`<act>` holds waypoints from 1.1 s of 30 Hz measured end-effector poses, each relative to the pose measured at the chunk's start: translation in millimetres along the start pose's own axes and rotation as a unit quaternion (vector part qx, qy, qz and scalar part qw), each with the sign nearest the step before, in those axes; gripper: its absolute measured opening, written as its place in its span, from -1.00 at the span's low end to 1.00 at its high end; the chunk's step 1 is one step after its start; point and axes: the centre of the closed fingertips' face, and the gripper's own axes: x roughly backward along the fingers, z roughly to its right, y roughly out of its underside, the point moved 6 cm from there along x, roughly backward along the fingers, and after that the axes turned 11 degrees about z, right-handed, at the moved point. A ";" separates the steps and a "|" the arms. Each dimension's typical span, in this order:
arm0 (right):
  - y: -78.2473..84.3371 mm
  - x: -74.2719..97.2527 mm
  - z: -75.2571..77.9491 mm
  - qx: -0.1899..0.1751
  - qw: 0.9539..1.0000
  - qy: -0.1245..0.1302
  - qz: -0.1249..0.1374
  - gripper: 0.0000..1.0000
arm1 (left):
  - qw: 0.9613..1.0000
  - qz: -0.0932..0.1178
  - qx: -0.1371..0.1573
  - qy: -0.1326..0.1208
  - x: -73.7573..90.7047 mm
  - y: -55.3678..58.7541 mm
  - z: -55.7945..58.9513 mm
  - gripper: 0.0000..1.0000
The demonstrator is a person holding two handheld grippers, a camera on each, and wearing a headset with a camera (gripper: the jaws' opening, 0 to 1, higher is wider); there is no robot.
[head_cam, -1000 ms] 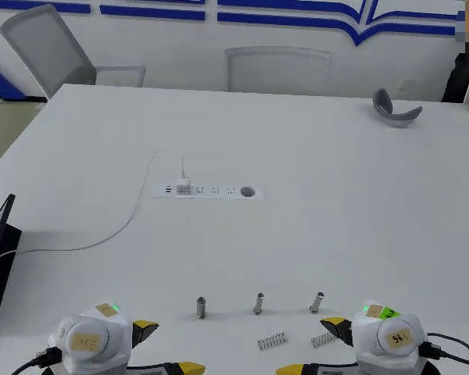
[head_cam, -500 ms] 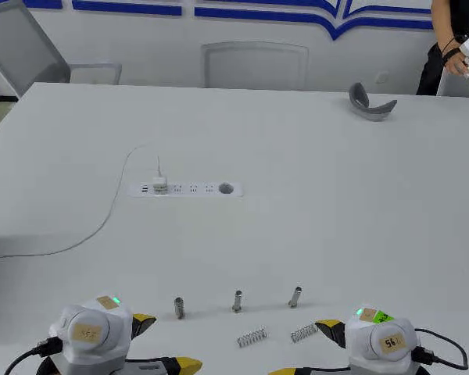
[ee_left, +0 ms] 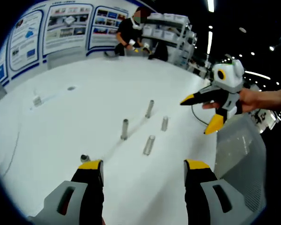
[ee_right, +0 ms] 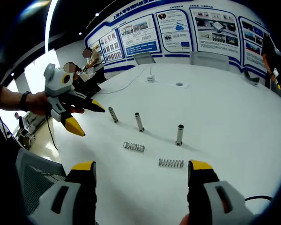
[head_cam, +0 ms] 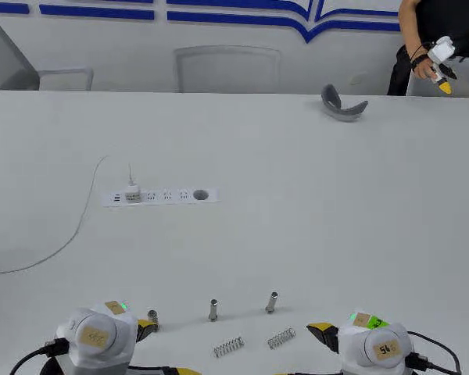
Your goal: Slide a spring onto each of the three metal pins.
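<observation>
Compared with the earlier frames, the whole head view is shifted, which is read as a turn of the headset. Measured against the pins, though, the left gripper (ee_left: 143, 165) is now placed closer to them and the right gripper (ee_right: 141, 166) further off. Three short upright silver metal pins are stood in a row on the white table (head_cam: 297, 195), and the middle pin (head_cam: 213, 309) is taken as the landmark. To its left, the spring-wrapped pin (head_cam: 152, 316) is seen already carrying its coil, just beside a yellow-tipped jaw of the left gripper. To its right, the bare right pin (head_cam: 272, 301) is seen. Two small silver wire coils are laid flat on the near side of the middle pin: the first loose spring (head_cam: 229, 347) just in front of it, the second loose spring (head_cam: 281, 337) in front and to its right. Both grippers are held with jaws wide apart and nothing between them, one to the near left of the middle pin and one to its near right. The loose springs are judged very light, thin and elastic, so they are likely to roll or flick away if pinched hard. A gentle hold across the coils towards one end is judged best, so that the other open end is left free for a pin tip. Whether the pins are fixed cannot be told, so sideways nudges are best avoided.
</observation>
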 end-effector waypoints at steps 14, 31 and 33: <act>0.6 7.6 5.4 -0.009 1.000 0.007 0.006 0.63 | 0.999 -0.024 -0.022 0.027 -27.6 -1.2 7.8 0.34; 1.5 12.7 9.1 -0.011 1.000 0.008 0.006 0.63 | 0.997 -0.043 -0.032 0.050 -59.4 -0.5 12.5 0.30; 1.3 13.0 8.5 -0.011 1.000 0.007 0.005 0.63 | 0.997 -0.045 -0.031 0.052 -62.6 1.4 13.0 0.29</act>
